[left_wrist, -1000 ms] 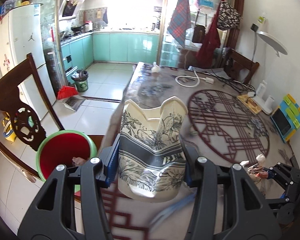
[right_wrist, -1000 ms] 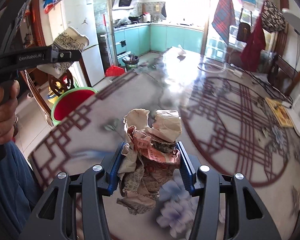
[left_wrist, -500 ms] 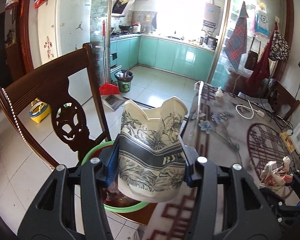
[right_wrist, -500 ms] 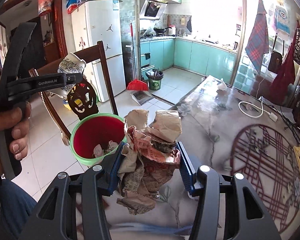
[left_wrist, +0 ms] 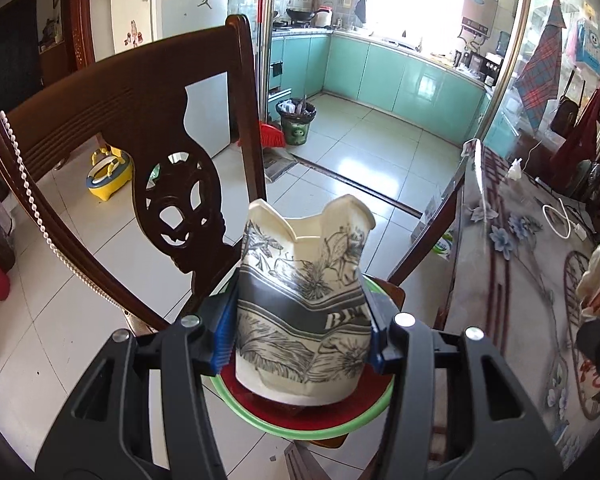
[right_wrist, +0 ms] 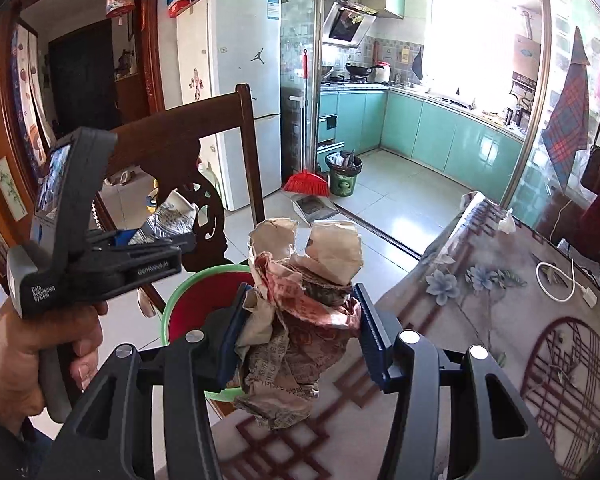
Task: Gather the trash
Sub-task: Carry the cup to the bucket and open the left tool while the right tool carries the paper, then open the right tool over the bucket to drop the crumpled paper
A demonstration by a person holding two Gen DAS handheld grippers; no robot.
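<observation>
Left gripper (left_wrist: 300,330) clamped on a crushed paper cup (left_wrist: 304,304), blue pads pressed into both sides. Cup hangs directly above the green-rimmed red bin (left_wrist: 320,420), which sits on a chair (left_wrist: 140,120) seat. Right gripper (right_wrist: 296,334) clamped on a crumpled paper wad (right_wrist: 300,312), held over the table (right_wrist: 480,300) edge; bin (right_wrist: 196,300) at 10 o'clock of the wad, left gripper (right_wrist: 100,256) at 9 o'clock, gripped by the left hand (right_wrist: 28,352). Broom (left_wrist: 270,132) and a dark pail (left_wrist: 296,120) at 12 o'clock on the kitchen floor.
</observation>
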